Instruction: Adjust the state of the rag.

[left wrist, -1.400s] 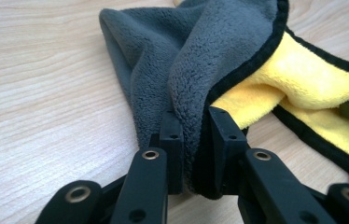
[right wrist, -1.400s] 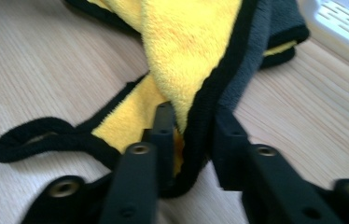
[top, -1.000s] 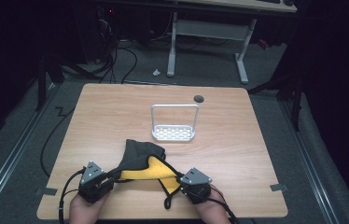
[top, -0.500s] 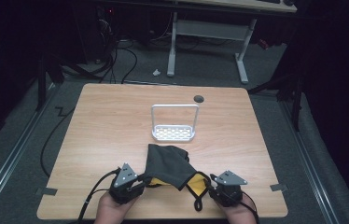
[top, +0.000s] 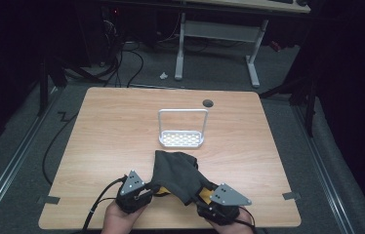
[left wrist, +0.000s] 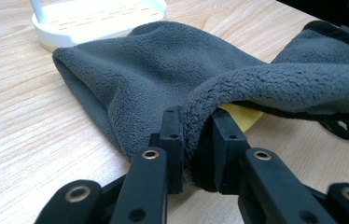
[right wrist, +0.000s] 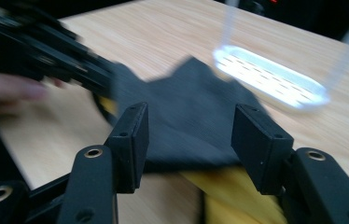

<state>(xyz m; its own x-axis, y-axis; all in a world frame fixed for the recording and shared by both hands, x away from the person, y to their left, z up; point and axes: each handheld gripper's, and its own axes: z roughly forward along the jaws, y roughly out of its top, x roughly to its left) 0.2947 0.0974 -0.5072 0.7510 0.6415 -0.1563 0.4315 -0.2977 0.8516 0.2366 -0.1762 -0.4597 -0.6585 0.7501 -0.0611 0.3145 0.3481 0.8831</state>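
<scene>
While the left gripper pinches the grey cloth at the table's near edge, the right gripper, jaws just spread and empty, should regrip the free corner squarely.

Bright tabletop, dark surroundings; right gripper view motion-blurred.

The cloth is a dark grey fleece piece with a yellow side underneath and a black sewn border. It lies crumpled on the front part of the wooden table, just in front of the white rack. Its far part rests flat, and one near edge is lifted and folded over. A yellow strip shows below the grey layer.
</scene>
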